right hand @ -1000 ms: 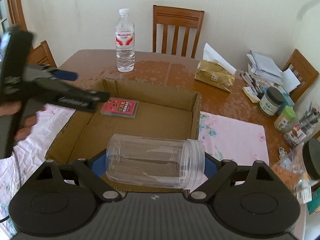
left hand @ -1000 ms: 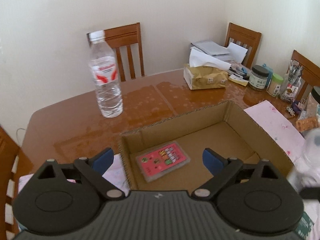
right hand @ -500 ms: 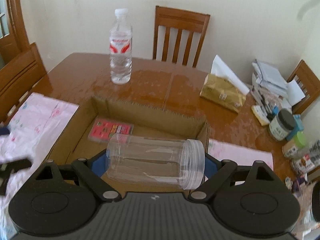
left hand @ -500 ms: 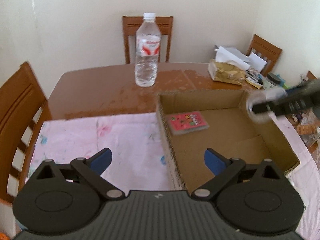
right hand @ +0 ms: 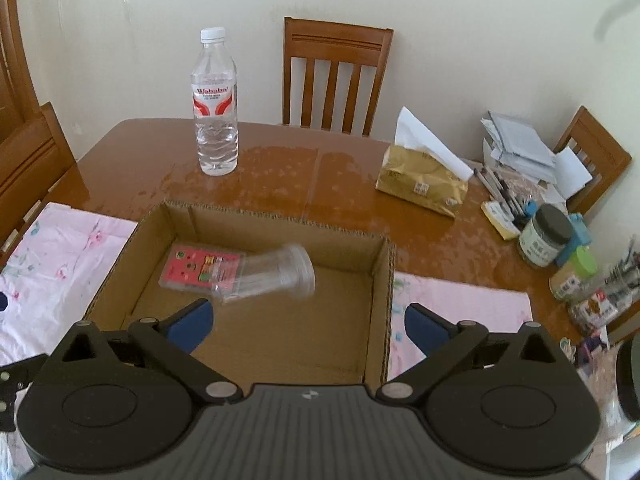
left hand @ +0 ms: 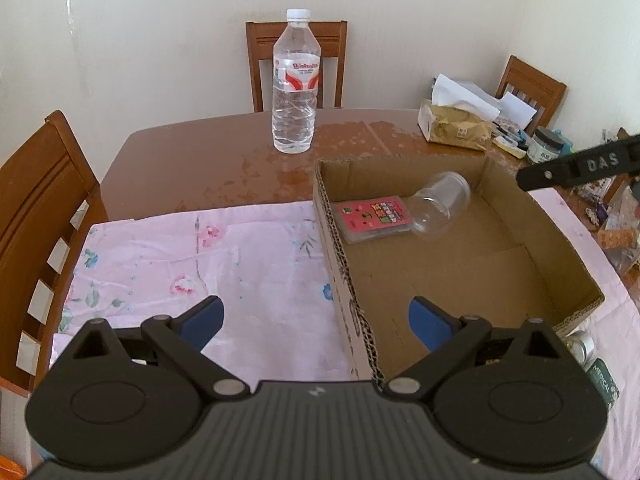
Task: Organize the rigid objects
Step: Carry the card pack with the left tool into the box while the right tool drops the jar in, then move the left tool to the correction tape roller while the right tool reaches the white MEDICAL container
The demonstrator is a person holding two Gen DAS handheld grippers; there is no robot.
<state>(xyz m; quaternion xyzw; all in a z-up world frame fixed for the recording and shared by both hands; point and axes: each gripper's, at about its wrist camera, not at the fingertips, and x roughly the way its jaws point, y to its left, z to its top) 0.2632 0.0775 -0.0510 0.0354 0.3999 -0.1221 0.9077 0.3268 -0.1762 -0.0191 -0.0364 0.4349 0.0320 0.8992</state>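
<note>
The right gripper [right hand: 308, 320] is opening its jaws over the cardboard box [right hand: 382, 300] with nothing between them, and the clear plastic jar [right hand: 272, 274] lies blurred on its side inside the box, its base overlapping the pink card pack [right hand: 200, 268] at the far left corner. The left gripper [left hand: 316, 320] hangs wide and empty over the box's left wall, while the water bottle [left hand: 294, 84] stands upright on the wooden table [left hand: 200, 168] beyond
</note>
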